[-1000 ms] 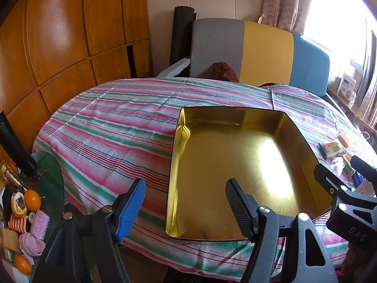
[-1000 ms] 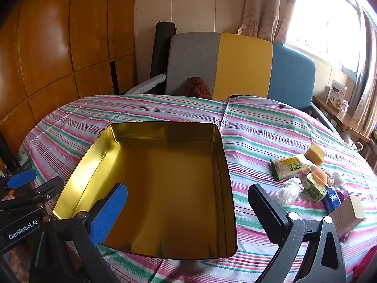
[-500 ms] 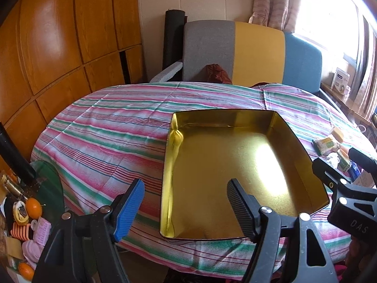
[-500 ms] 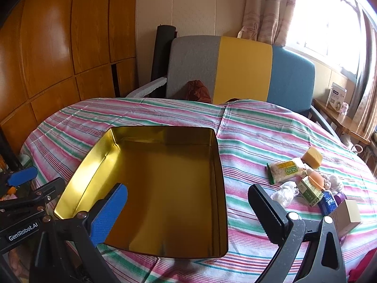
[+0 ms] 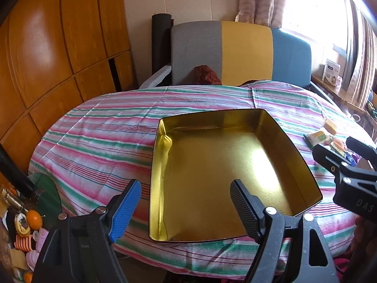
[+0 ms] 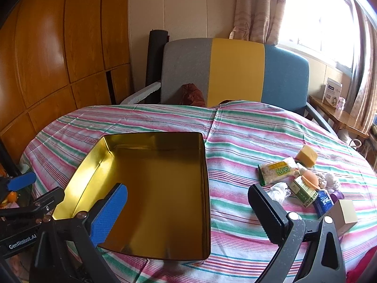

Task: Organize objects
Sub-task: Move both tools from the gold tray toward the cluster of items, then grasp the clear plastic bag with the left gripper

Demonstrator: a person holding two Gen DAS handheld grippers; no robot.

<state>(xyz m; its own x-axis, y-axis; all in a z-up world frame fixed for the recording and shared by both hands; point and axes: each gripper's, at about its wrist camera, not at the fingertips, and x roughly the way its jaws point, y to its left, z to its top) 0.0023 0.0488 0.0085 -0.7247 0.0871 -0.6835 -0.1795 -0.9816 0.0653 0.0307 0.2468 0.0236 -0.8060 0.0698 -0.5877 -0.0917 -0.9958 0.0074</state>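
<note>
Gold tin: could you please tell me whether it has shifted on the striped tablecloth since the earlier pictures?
No. The gold tin has its far right corner just as close to the tablecloth's fold as before. Only the camera has drawn back.

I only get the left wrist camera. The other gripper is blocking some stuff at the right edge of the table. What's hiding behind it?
Observer: A crumpled white wrapper and a small green carton, lying on the striped cloth.
Operator: Is there anything else in that heap?
Observer: Yes, a beige box sits at the near end of it, outside your view.
Operator: Is the right gripper holding something?
Observer: No. The right gripper is open and empty. The right wall of the gold tin shows between its fingers.
</note>
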